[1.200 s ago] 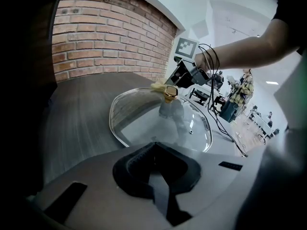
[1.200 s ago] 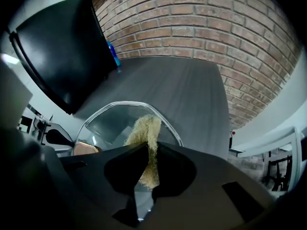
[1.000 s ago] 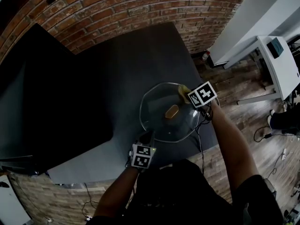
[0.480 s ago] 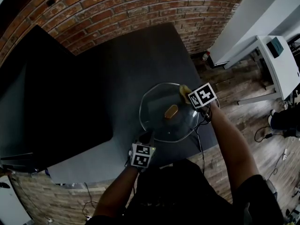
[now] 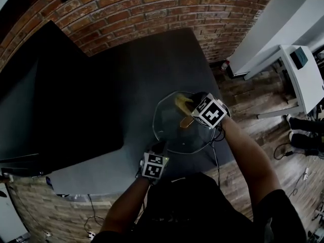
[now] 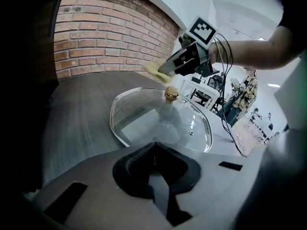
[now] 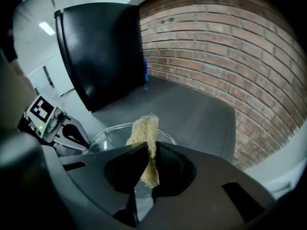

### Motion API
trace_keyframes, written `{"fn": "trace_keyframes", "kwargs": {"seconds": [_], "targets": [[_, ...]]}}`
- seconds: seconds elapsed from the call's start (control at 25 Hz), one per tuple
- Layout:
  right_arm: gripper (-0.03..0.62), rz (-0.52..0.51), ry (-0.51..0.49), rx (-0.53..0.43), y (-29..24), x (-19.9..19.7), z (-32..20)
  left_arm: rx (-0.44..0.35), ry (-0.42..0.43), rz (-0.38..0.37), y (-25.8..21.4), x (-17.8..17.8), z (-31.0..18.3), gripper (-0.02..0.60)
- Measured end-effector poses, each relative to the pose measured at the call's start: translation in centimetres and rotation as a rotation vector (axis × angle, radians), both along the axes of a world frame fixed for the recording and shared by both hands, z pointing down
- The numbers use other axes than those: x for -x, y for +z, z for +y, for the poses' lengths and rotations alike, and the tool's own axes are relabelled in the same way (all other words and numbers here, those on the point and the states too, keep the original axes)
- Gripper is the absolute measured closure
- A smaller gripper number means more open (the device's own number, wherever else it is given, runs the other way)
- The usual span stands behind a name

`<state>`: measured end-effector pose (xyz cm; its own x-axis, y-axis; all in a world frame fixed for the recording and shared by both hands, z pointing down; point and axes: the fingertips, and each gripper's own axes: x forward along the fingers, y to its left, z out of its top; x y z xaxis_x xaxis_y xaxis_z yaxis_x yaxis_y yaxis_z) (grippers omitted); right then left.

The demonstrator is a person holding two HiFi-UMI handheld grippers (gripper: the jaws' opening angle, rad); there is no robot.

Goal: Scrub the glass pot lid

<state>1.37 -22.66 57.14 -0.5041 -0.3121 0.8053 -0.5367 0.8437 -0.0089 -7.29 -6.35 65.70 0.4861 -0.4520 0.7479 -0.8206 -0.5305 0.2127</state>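
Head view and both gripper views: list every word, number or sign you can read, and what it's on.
No readable words, brands or numbers in any view.
Right cube and left cube: black-and-white square patterns only, no letters.
Glass lid and sponge: no print visible.
White desk, small teal panel on it: too small to read.

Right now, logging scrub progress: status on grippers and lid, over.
Right gripper shut on scrub pad above glass lid. Left gripper shut at its near rim. Nothing blocking.
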Motion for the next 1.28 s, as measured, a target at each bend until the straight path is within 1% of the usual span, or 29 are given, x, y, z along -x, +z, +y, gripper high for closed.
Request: {"fn": "trace_keyframes", "kwargs": {"seconds": [0.16, 0.28, 0.4, 0.48, 0.64, 0.8, 0.96, 1.12, 1.28], "targets": [[0.545, 0.042, -0.305, -0.016, -1.1, 6.5, 3.7, -0.017, 0.001, -0.01, -0.3, -0.3, 0.0, 0.546], [0.545, 0.121, -0.513, -0.028, 0.1, 9.9, 6.8, -0.003, -0.001, -0.027, -0.5, -0.4, 0.3, 0.546], [0.545, 0.206, -0.686, -0.054, 1.8, 12.1, 9.4, -0.005, -0.011, -0.027, -0.6, -0.5, 0.3, 0.546], [0.545, 0.241, -0.763, -0.049, 2.9, 12.9, 10.8, -0.007, -0.018, -0.027, -0.6, -0.5, 0.2, 0.546], [0.545, 0.29, -0.841, -0.013, 4.9, 13.9, 12.5, -0.006, -0.029, -0.022, -0.6, -0.3, 0.2, 0.546], [0.545, 0.338, -0.881, -0.006, 6.5, 14.1, 13.2, -0.011, -0.04, -0.024, -0.6, -0.1, 0.2, 0.546], [0.545, 0.362, -0.878, -0.02, 7.3, 14.3, 12.8, -0.01, -0.044, -0.026, -0.5, -0.1, 0.1, 0.547], [0.543, 0.378, -0.871, 0.002, 7.6, 14.1, 12.6, -0.008, -0.045, -0.029, -0.5, -0.1, 0.1, 0.546], [0.543, 0.371, -0.838, 0.026, 7.6, 14.5, 12.0, -0.003, -0.042, -0.033, -0.6, -0.2, 0.2, 0.548]]}}
